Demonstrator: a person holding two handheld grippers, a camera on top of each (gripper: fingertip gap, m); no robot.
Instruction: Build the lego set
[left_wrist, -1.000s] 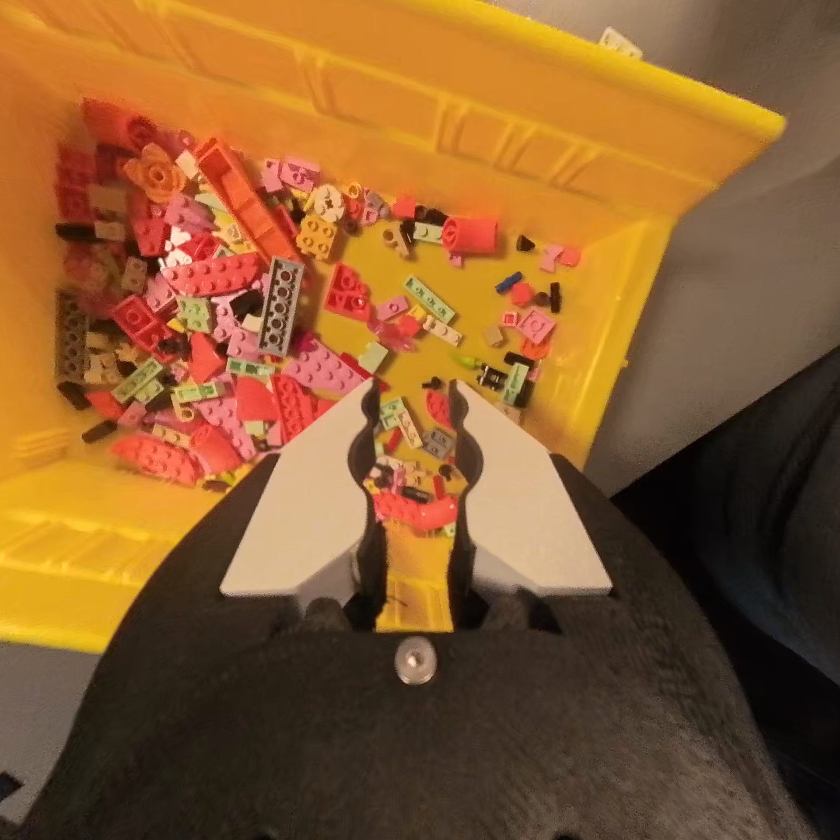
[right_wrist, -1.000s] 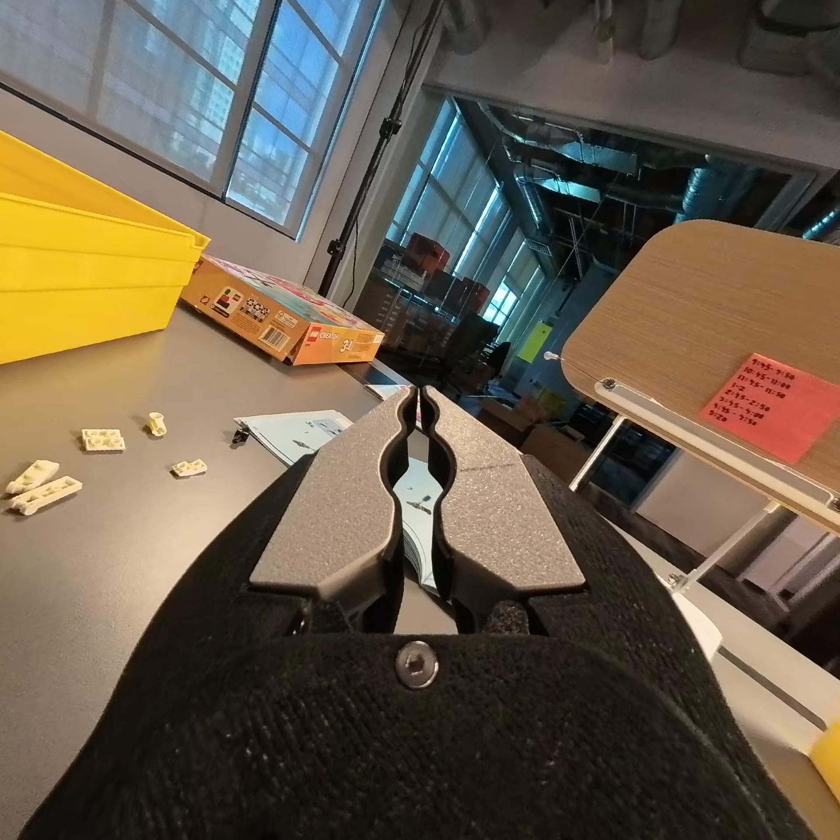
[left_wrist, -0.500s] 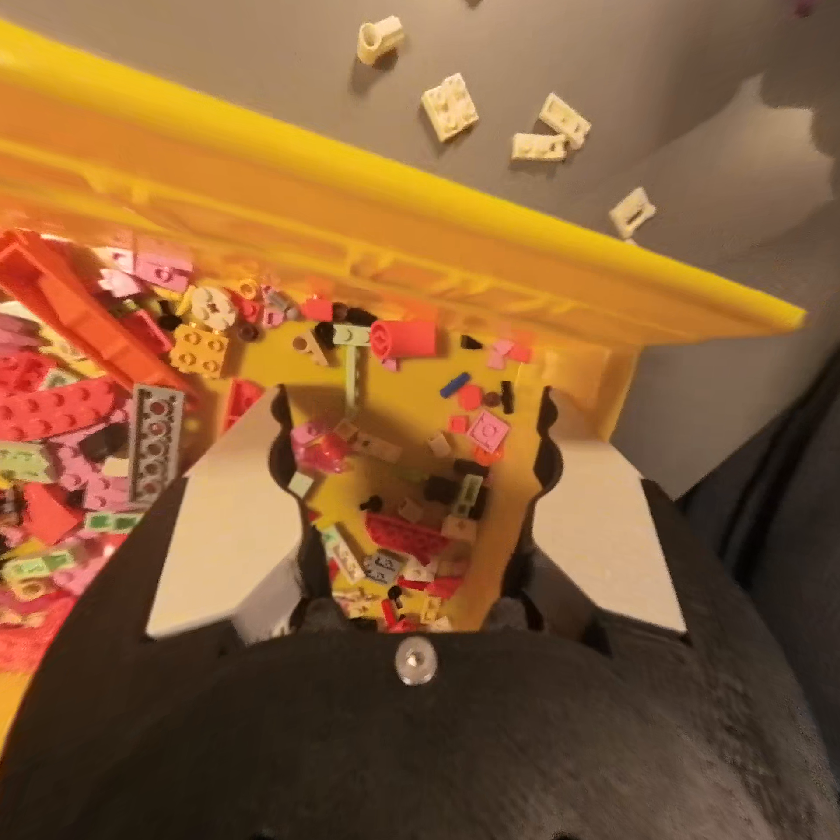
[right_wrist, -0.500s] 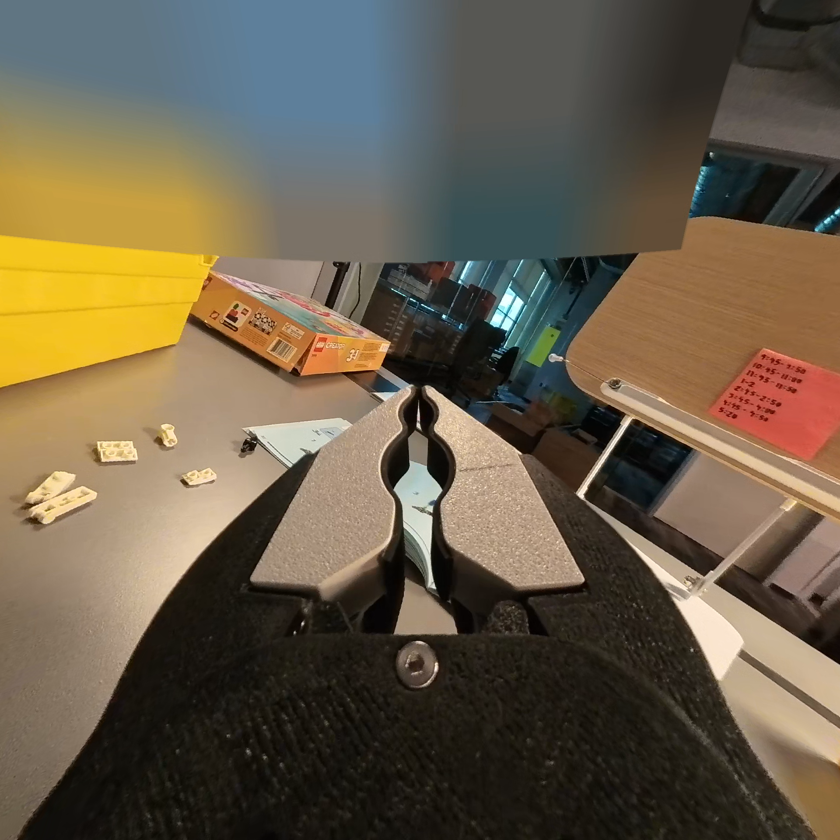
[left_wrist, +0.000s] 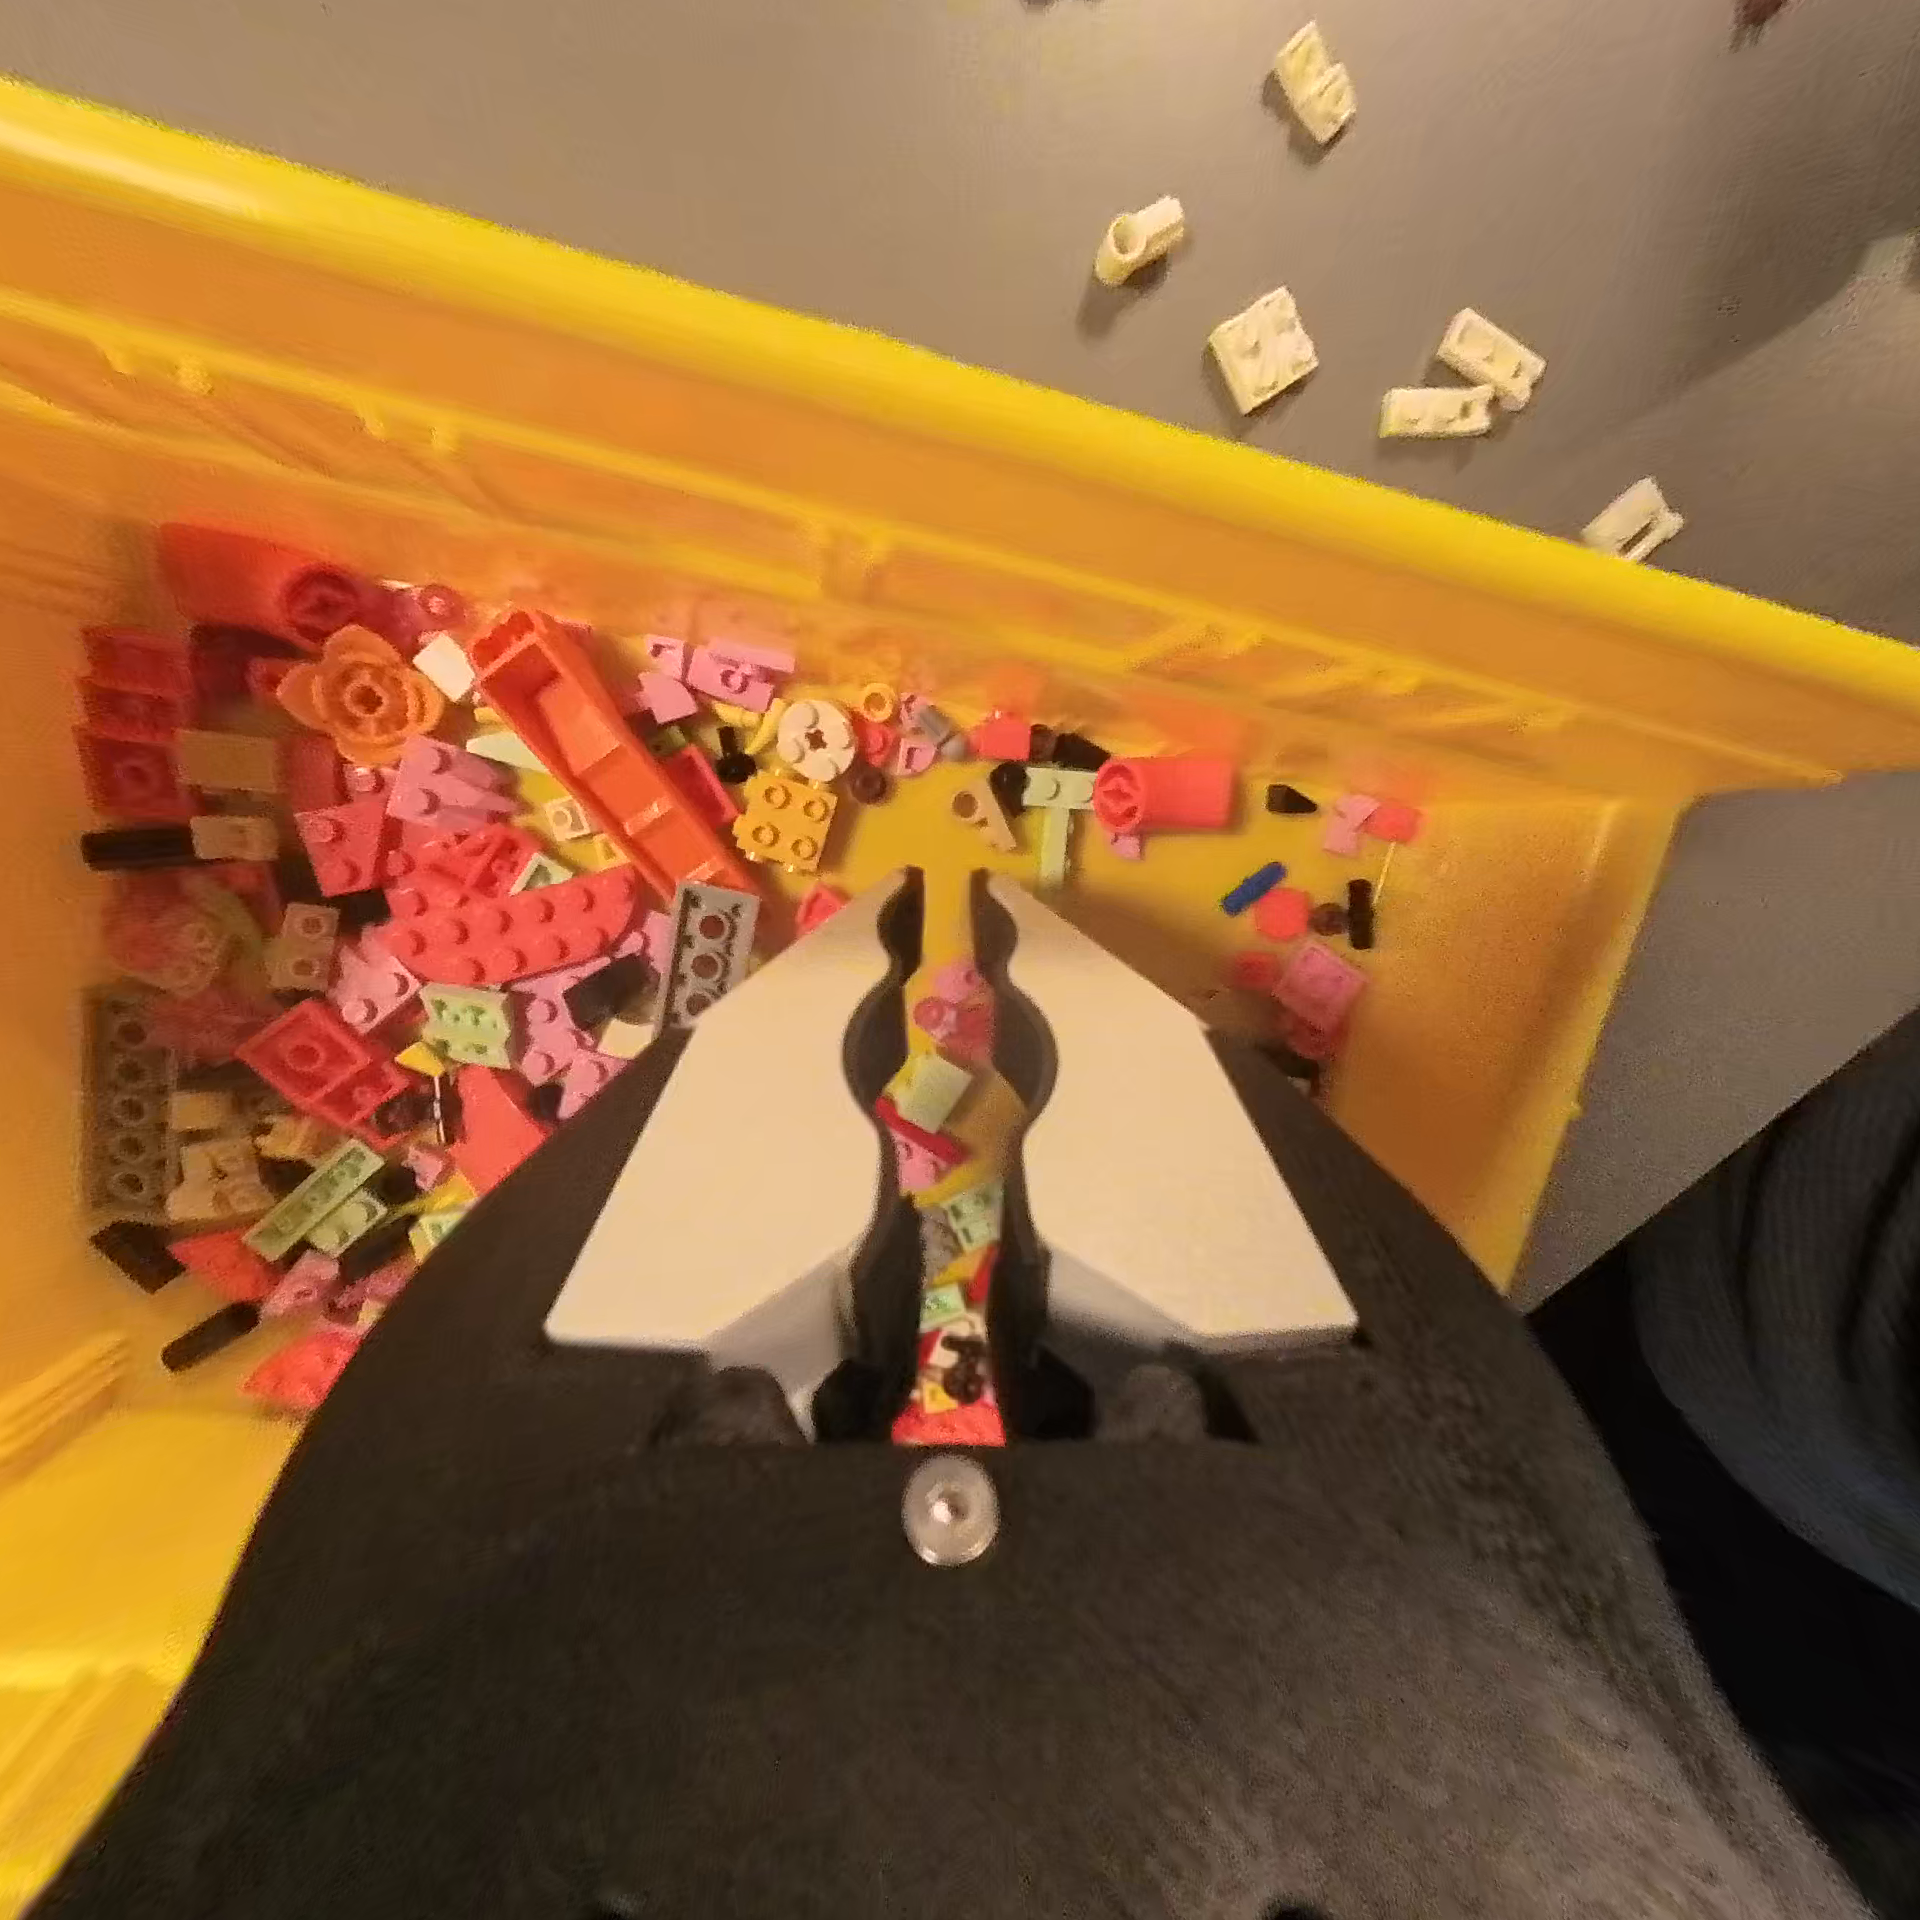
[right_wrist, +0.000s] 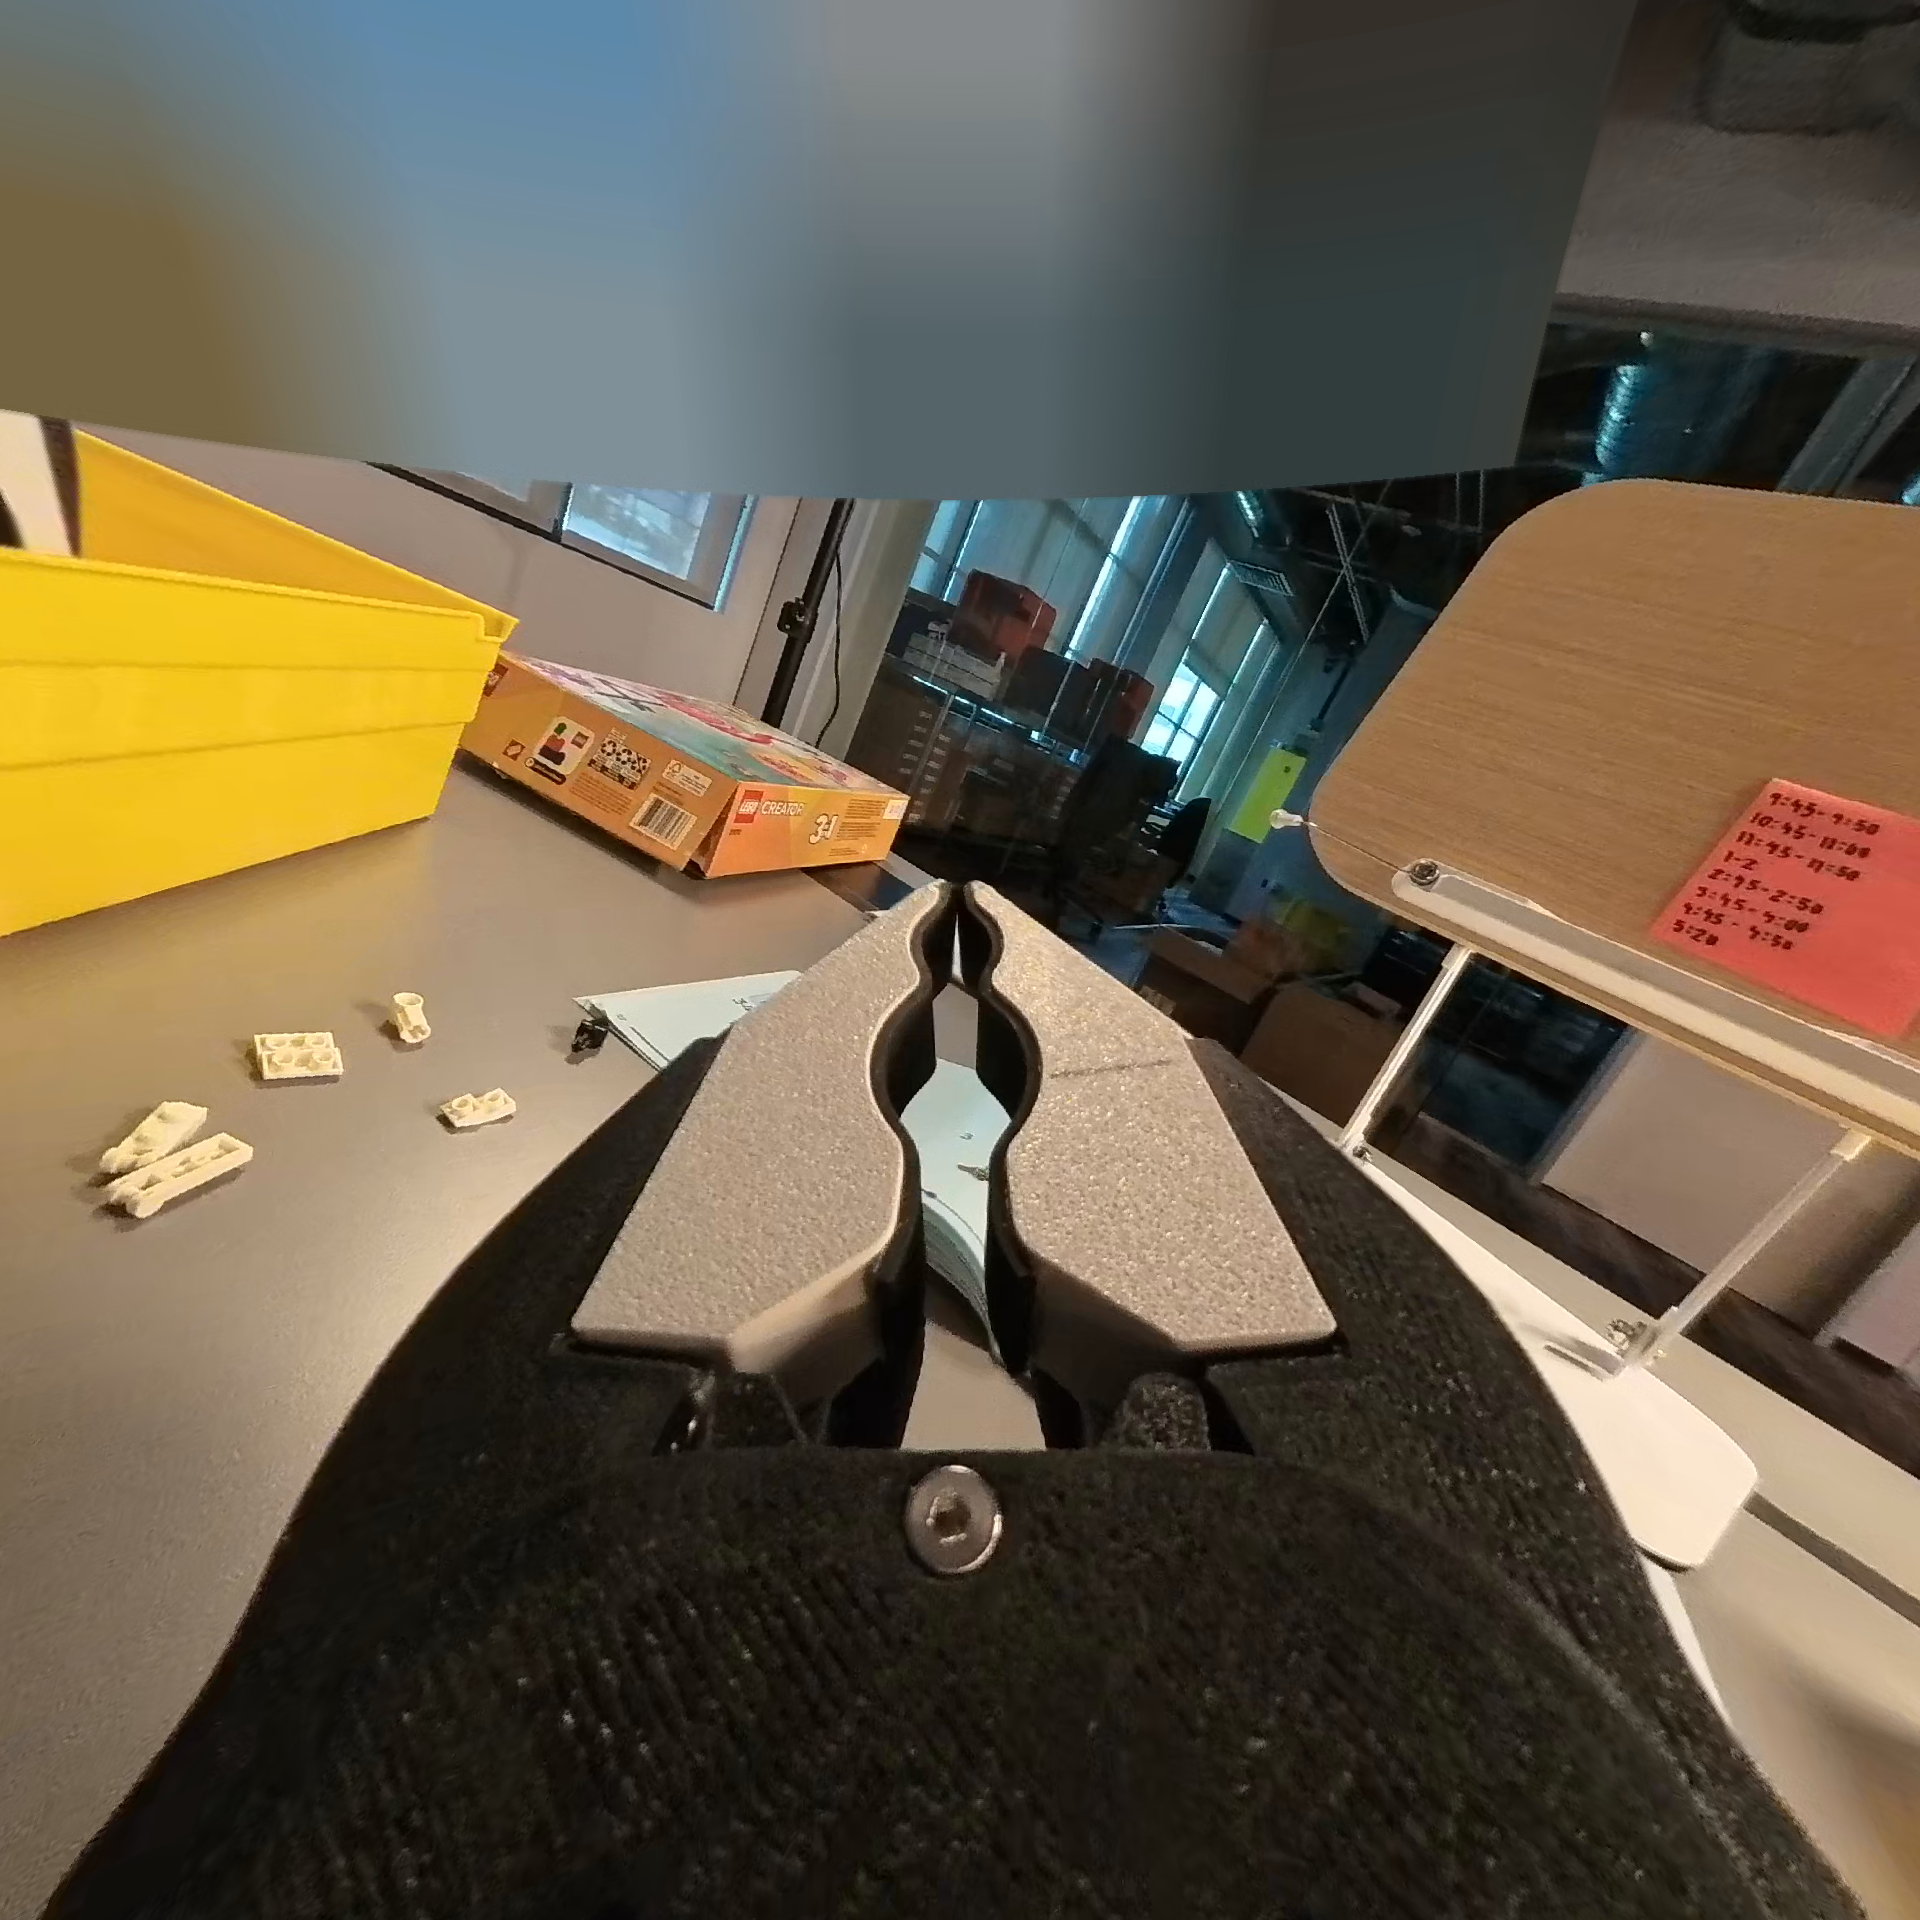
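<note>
Your left claw (left_wrist: 945, 883) hangs over the yellow bin (left_wrist: 935, 416), tips nearly together with a thin slit between them; bare bin floor shows through the slit, so nothing is gripped; the loose bricks (left_wrist: 468, 914) are heaped mostly to its left, and a few pink pieces (left_wrist: 961, 1013) lie on the floor right under the fingers; keep the tips square to a single piece and clear of the bin wall, since the heap is crowded; your right claw (right_wrist: 958, 920) is clenched on nothing, held above the tabletop (right_wrist: 312, 1455) over a pale booklet (right_wrist: 686, 1013); cream pieces (right_wrist: 296, 1055) lie well to its left, beside the bin
</note>
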